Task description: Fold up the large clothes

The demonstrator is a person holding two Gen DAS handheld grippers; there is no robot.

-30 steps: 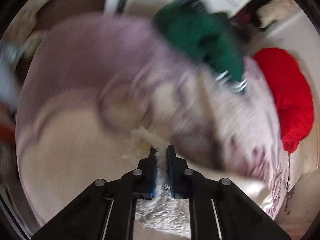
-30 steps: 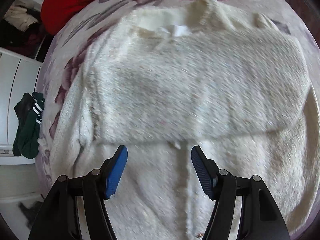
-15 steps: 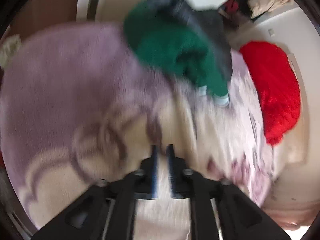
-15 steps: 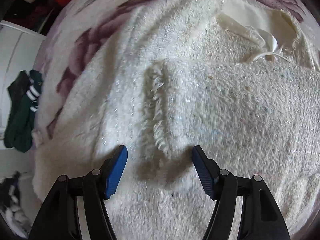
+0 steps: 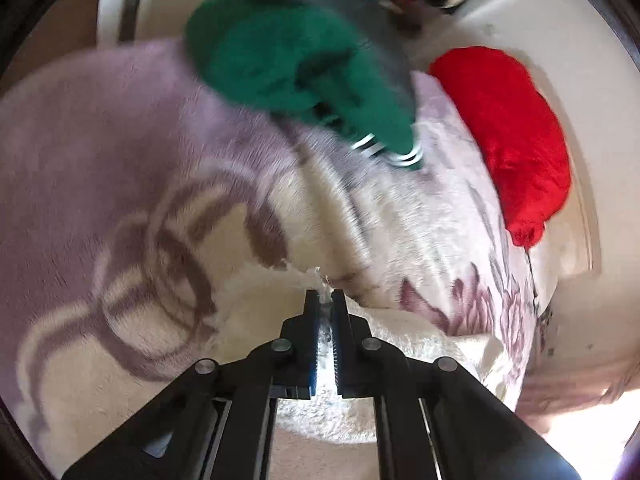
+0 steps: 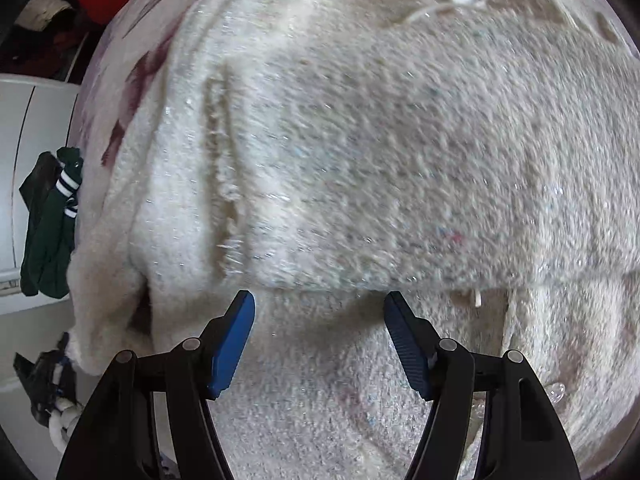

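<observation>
Pinching a fuzzy edge of the cream sweater (image 5: 332, 420), left tongs (image 5: 325, 300) are clenched on it. Right tongs (image 6: 319, 312) released, spread wide just above the sweater's folded-over layer, on the floral blanket (image 5: 120, 168); green garment (image 5: 296, 68) beyond.

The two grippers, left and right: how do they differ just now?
The left gripper has its jaws shut on an edge of the cream sweater, while the right gripper has its jaws wide open and holds nothing. The left one faces out across the floral blanket toward a green garment; the right one hangs over the sweater's folded body. Both have black frames and blue pads.
</observation>
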